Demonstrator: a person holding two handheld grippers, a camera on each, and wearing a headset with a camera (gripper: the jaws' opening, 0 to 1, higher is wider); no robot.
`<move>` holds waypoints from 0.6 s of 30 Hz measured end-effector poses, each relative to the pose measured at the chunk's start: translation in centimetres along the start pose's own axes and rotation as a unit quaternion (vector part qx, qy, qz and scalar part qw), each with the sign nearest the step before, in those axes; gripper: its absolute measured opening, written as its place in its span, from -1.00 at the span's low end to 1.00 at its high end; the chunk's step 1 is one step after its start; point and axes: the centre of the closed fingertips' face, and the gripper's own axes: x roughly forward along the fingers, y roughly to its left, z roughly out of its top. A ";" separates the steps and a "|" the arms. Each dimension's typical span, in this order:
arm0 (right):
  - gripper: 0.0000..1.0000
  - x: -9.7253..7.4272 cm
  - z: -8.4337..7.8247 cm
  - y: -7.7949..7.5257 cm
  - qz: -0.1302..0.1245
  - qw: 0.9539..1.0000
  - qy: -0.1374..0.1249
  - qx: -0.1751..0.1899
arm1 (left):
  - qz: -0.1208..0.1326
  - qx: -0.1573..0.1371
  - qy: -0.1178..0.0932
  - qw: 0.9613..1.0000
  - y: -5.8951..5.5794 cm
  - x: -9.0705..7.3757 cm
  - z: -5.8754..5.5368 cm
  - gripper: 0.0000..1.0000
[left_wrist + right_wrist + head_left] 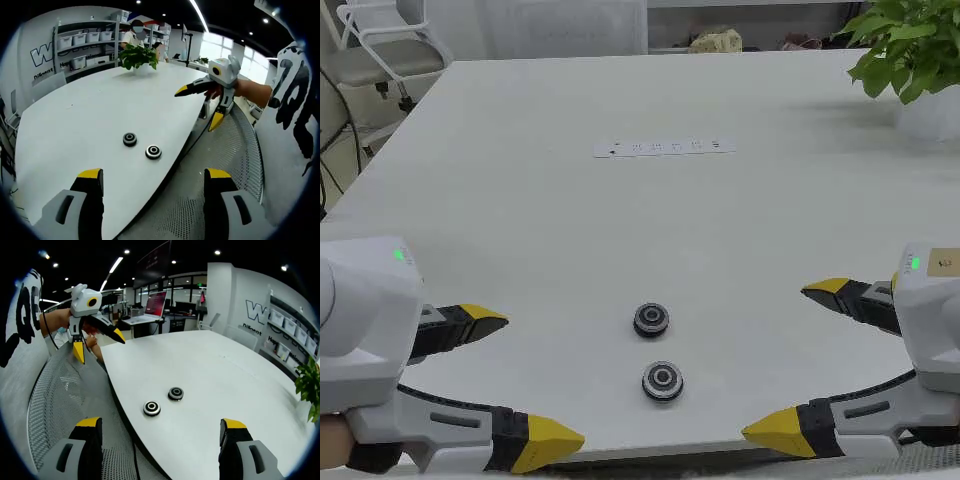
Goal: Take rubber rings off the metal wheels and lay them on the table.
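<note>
Head view: near wheel [662, 381] and far wheel [651, 319], dark rings [645, 382] apparently on, lie lower centre by the front edge of the bench [620, 220], between left tool [527, 380] and right tool [780, 362], both spread wide. Left gripper view: wheels centre, beyond parted jaws. Right gripper view: the same. Advice: pin one wheel, peel its ring with the other tool.

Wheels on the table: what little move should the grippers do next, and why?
Probably ease the right gripper toward the nearer wheel. It and the left gripper hang open and empty, touching neither wheel, and the rings look still on.
</note>
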 end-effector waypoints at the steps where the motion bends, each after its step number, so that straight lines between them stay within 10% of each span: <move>1: 0.96 0.0 0.0 0.0 0.000 1.000 0.000 0.001 | 0.000 0.000 0.000 1.000 0.0 0.0 0.0 0.60; 18: 0.97 -0.2 -0.1 0.6 0.005 1.000 -0.003 -0.003 | 0.009 -0.004 0.002 1.000 -0.7 -0.8 -0.8 0.59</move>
